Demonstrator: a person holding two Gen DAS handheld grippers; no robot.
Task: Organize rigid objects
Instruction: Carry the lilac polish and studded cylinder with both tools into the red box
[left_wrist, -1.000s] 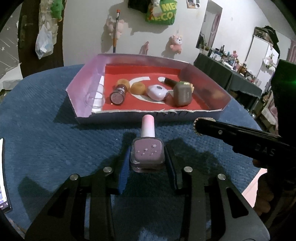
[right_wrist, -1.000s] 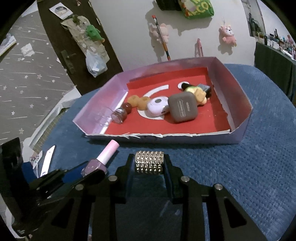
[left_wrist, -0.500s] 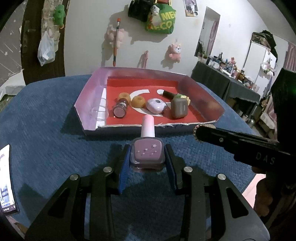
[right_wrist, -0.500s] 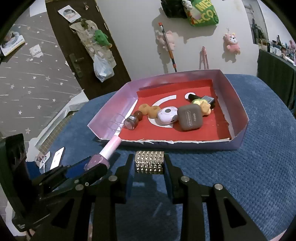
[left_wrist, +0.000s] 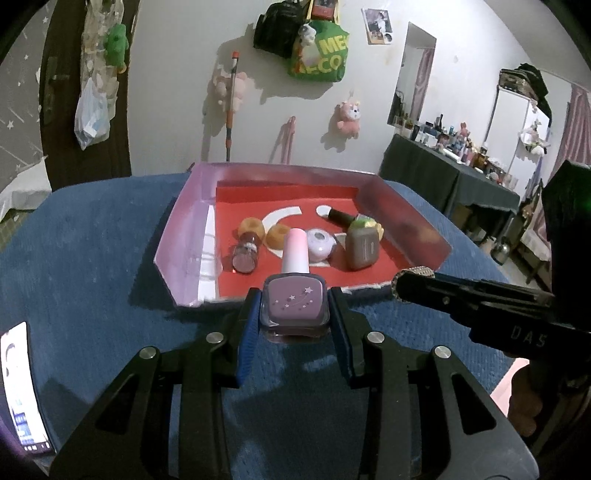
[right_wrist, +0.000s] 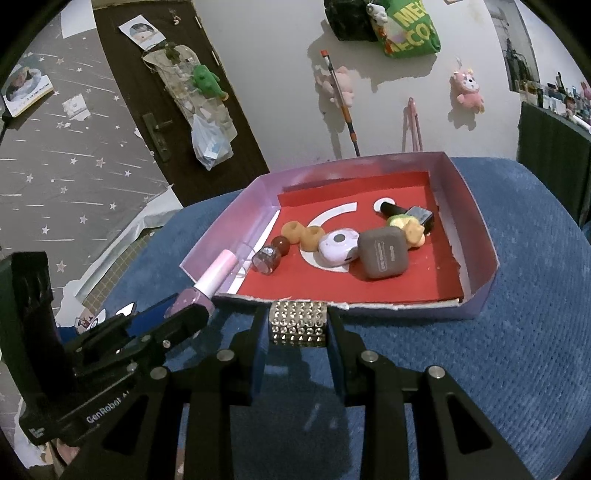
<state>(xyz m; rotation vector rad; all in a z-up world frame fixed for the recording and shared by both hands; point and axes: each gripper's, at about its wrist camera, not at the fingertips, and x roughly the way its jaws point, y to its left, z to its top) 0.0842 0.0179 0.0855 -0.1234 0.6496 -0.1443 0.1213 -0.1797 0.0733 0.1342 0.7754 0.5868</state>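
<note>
Blue cloth tabletop (right_wrist: 517, 350), tray (right_wrist: 476, 218) ahead. My left gripper (left_wrist: 293, 325) clamps nail polish (left_wrist: 294, 306); right gripper (right_wrist: 298, 328) clamps studded block (right_wrist: 298, 323). Clear tray's near edge before lowering; set down in bare red spots.

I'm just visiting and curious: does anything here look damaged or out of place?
Yes. The near edge of the tray is torn and ragged, with the red lining fraying along it. Inside, a small glittery bottle lies tipped on its side. Nothing looks spilled.
</note>
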